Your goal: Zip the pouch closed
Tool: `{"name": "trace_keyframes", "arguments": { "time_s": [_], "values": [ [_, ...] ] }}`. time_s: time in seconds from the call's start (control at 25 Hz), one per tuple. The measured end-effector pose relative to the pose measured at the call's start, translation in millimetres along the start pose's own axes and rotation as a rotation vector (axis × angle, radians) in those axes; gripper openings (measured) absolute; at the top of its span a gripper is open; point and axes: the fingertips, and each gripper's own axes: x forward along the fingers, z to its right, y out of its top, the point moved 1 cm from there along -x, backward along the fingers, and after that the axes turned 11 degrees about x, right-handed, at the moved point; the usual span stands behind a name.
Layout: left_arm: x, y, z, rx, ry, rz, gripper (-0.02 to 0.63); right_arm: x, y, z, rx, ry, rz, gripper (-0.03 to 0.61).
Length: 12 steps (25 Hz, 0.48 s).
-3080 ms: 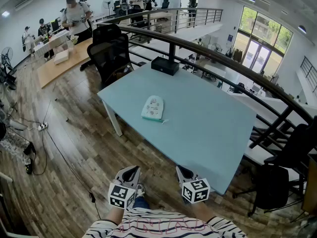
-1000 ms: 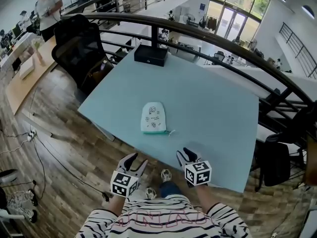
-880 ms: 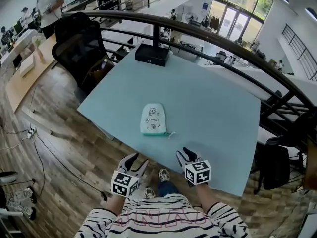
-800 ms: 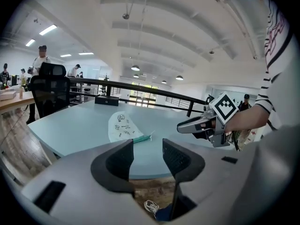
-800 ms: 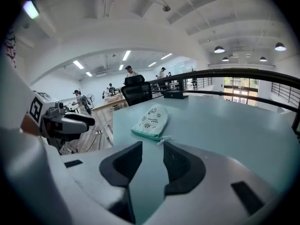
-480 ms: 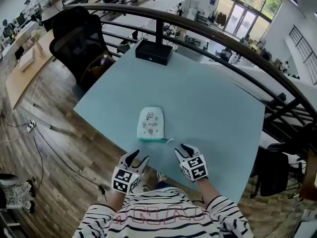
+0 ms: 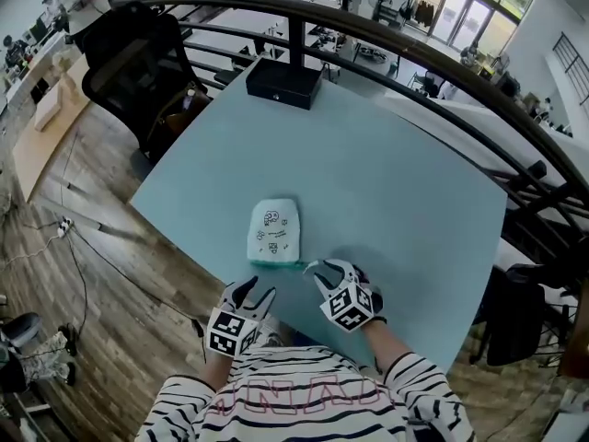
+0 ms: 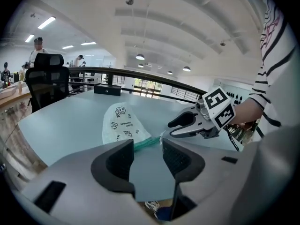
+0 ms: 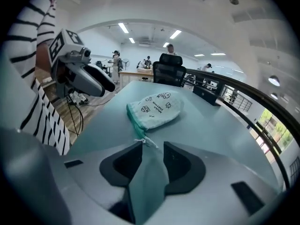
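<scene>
A: The pouch (image 7: 273, 232) is lying flat on the teal table (image 7: 405, 182), by its near edge. Grippers?
B: Both left gripper (image 7: 254, 293) and right gripper (image 7: 322, 266) are gaping, empty. It's looking soft and light: pin the body, pinch the zipper pull (image 9: 142, 140).

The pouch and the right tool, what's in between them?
Only a thin white pull cord from the pouch, lying on the bare blue table. The right gripper view shows it near the tips of the open right tool.
</scene>
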Motion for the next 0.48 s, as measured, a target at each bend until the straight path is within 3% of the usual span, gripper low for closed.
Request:
{"name": "trace_keyframes", "arguments": {
  "time_s": [0.48],
  "values": [
    [4.1, -6.4, -2.9, -0.020, -0.003, -0.055, 0.173, 32.5, -0.3, 0.3, -0.279, 0.051, -0.056, 0.126]
  ]
}}
